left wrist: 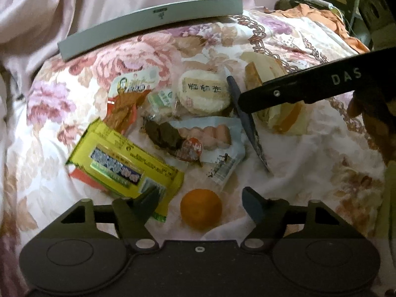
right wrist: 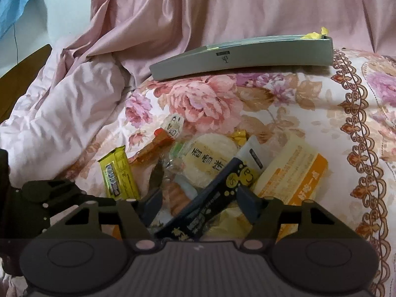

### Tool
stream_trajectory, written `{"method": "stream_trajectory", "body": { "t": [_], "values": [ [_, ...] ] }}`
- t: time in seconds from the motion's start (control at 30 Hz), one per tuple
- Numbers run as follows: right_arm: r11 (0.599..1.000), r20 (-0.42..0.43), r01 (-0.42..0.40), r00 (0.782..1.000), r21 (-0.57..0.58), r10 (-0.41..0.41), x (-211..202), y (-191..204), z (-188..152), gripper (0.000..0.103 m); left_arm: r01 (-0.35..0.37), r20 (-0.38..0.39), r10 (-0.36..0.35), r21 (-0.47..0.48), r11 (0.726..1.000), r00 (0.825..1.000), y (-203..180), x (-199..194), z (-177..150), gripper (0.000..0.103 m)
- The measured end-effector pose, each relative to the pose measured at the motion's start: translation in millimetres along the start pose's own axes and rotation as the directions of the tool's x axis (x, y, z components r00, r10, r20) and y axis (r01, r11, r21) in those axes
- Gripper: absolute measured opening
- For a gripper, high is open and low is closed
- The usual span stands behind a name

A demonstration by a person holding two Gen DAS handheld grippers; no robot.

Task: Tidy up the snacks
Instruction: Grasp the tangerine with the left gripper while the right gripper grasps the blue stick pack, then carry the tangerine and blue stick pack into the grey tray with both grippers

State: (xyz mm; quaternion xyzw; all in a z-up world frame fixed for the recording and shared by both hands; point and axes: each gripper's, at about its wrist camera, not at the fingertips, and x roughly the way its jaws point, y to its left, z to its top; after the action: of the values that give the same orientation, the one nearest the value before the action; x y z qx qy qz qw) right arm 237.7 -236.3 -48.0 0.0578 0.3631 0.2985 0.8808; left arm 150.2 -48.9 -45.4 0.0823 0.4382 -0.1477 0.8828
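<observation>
Left gripper (left wrist: pixel 200 204) gapes around orange (left wrist: pixel 201 209); right gripper (right wrist: pixel 198 204), "DAS"-marked, straddles dark sachet (right wrist: pixel 210 198)

Snack packets are crowding the middle of the floral bed cover (right wrist: pixel 198 94), with the yellow packet (left wrist: pixel 123 163), the round rice cracker (left wrist: pixel 203 94) and the dark stick packet (right wrist: pixel 212 193) lying touching or overlapping. An orange (left wrist: pixel 201 209) is sitting alone between the left hand-held gripper (left wrist: pixel 200 205) fingers, with bare cover around it. A grey box (right wrist: pixel 245 58) is bordering the far side, leaving open cover between it and the pile.
</observation>
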Motion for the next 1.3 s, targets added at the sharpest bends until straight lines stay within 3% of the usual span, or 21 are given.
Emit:
{"method": "stream_trajectory", "body": {
  "t": [0.2,0.27,0.37,0.47,0.57,0.63,0.8,1.07,1.23,1.3],
  "values": [
    [0.983,0.023,-0.108,0.994,0.15,0.106,14,-9,7,0.077,0.026,-0.033,-0.029,-0.096,0.995,0.999,7,9,-4,0.06],
    [0.988,0.034,-0.046,0.999,0.145,0.041,24,-7,11,0.077,0.023,-0.039,-0.028,-0.131,0.991,0.999,8,9,-6,0.059],
    [0.988,-0.001,0.114,0.993,0.106,-0.115,33,5,16,0.067,0.012,-0.043,-0.019,-0.153,0.988,0.999,8,7,-6,0.055],
    [0.987,-0.02,0.146,0.989,0.068,-0.145,32,14,13,0.066,-0.007,-0.057,-0.003,-0.18,0.984,0.998,9,7,-5,0.048],
    [0.987,-0.032,0.162,0.986,0.02,-0.162,30,16,8,0.055,-0.038,-0.069,0.026,-0.182,0.983,0.997,7,9,-3,0.039],
    [0.987,-0.038,0.161,0.986,0.024,-0.16,27,13,8,0.043,-0.051,-0.077,0.037,-0.19,0.98,0.996,6,11,0,0.039],
    [0.989,-0.06,0.15,0.987,-0.004,-0.15,25,15,8,0.033,-0.066,-0.075,0.051,-0.216,0.974,0.996,4,12,2,0.038],
    [0.984,-0.067,0.162,0.984,-0.073,-0.167,31,21,7,0.037,-0.096,-0.074,0.082,-0.218,0.971,0.994,-2,10,3,0.038],
    [0.989,-0.077,0.149,0.986,0.003,-0.148,13,11,0,0.02,-0.102,-0.046,0.095,-0.211,0.972,0.994,-6,3,1,0.038],
    [0.989,-0.081,0.14,0.987,0.04,-0.136,3,3,-3,0.018,-0.107,-0.039,0.101,-0.215,0.971,0.994,-7,1,1,0.038]
  ]
}}
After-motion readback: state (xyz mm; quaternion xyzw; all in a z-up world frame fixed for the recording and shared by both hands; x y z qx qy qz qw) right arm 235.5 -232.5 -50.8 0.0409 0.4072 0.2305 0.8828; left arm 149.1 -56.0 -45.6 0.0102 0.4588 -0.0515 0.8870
